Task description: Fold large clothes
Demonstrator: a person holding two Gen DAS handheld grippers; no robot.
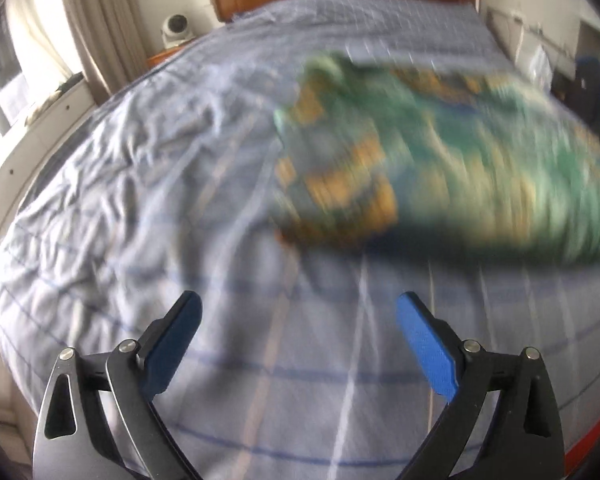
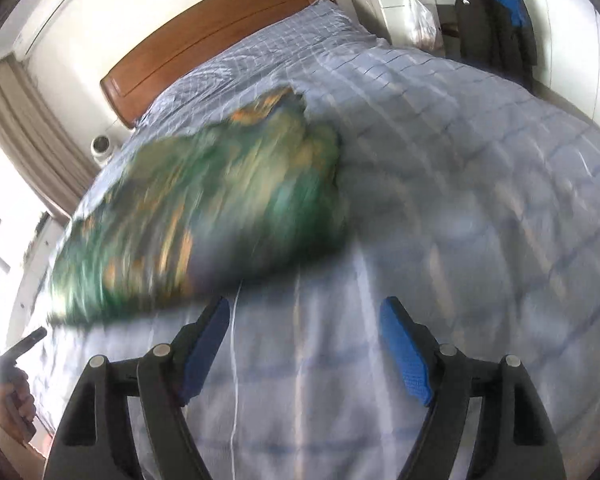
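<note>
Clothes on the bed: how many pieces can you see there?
1. A green and orange garment lies bunched on the blue checked bedcover, toward the window side, ahead of both open grippers. It is blurred, so a second piece folded inside cannot be excluded.

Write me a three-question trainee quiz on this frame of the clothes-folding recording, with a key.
1. True or false: the left gripper is clamped on the green and orange patterned garment.
2. The garment lies on: (a) the floor, (b) the blue checked bedspread, (c) a chair.
3. In the right wrist view, what stands beyond the far end of the bed, behind the bedspread?

Key
1. False: its blue pads stand apart over bare bedspread, nothing between them. The right gripper is open and empty too.
2. b. The garment is too blurred to judge how neatly it is folded.
3. The wooden headboard.
</note>
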